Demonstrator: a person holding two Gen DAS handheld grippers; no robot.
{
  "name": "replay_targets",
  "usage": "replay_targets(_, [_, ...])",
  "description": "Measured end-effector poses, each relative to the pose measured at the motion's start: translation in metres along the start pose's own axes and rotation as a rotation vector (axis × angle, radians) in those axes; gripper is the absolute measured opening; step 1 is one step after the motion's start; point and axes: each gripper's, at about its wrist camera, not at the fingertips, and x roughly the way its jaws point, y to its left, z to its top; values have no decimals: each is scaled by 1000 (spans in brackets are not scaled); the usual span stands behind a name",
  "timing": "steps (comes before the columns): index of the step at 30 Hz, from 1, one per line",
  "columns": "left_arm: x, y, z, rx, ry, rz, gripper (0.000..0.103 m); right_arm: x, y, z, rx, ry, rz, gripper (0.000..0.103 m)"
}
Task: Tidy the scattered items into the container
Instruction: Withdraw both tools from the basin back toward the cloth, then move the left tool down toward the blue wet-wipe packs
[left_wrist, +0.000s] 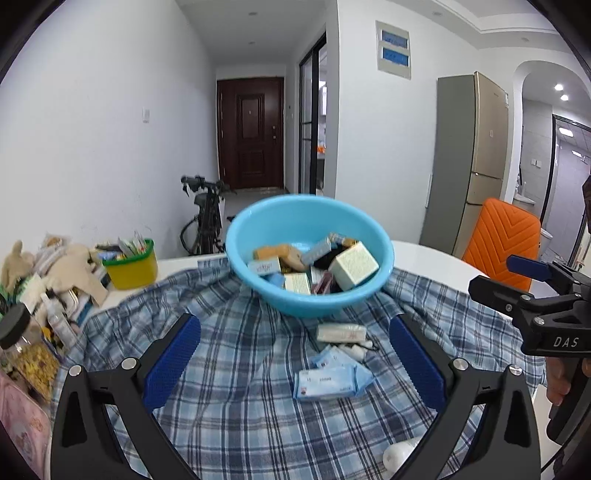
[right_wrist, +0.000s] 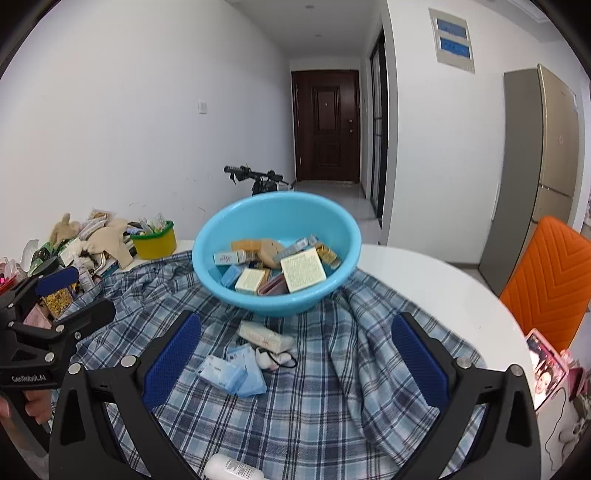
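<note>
Tongs wide above plaid cloth on white table.

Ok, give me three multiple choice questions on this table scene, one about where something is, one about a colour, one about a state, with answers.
1. Where do the light blue tissue packs lie?
A. inside the basin
B. on the plaid cloth in front of the basin
C. on the orange chair

2. What colour is the basin?
A. light blue
B. yellow
C. red

3. How do the left gripper jaws stand?
A. shut on a box
B. shut on the cloth
C. open, holding nothing

Answers:
1 B: the packs rest on the plaid cloth, nearer the camera than the basin.
2 A: its wall and rim are light blue.
3 C: the blue pads stand wide apart with nothing between them.
</note>
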Motion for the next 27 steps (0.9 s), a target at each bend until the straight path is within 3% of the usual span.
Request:
replay_targets(10, [31, -4, -33, -3, 109, -26, 103, 20, -6, -25, 5, 52, -45, 103])
replay_targets(27, [69, -11, -81, 16, 234, -9, 103, 55, -17, -72, 58, 184, -31, 103])
